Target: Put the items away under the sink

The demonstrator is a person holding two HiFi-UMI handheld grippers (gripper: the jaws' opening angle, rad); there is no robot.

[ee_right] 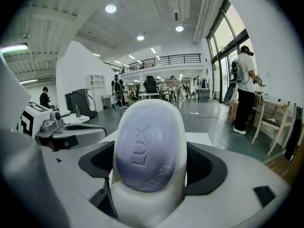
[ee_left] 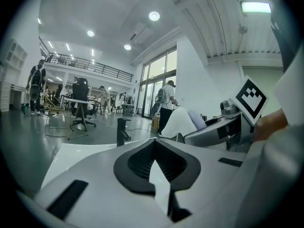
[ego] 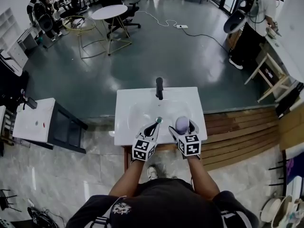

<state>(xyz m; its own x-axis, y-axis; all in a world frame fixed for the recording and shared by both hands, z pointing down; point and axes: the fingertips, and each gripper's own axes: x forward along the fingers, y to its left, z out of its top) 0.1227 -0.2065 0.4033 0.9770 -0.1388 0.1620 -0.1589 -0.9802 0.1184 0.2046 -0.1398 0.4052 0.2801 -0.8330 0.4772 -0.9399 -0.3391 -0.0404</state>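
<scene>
We hold the soap (ee_right: 149,146) clamped between the right gripper's (ego: 183,126) fingers above the sink's (ego: 135,103) front rim, clear for carrying underneath, while the left gripper (ego: 154,126), fingers together and empty, hovers beside it.

Bright, even indoor light from round ceiling lamps (ee_left: 154,16) and tall windows (ee_right: 227,37); soft sheen on the grey floor (ego: 156,46); shadows faint. Heavy fisheye bending and dark round vignette in both gripper views; close-up soap bar (ee_right: 147,146) and nearest surfaces slightly soft, background sharper.
</scene>
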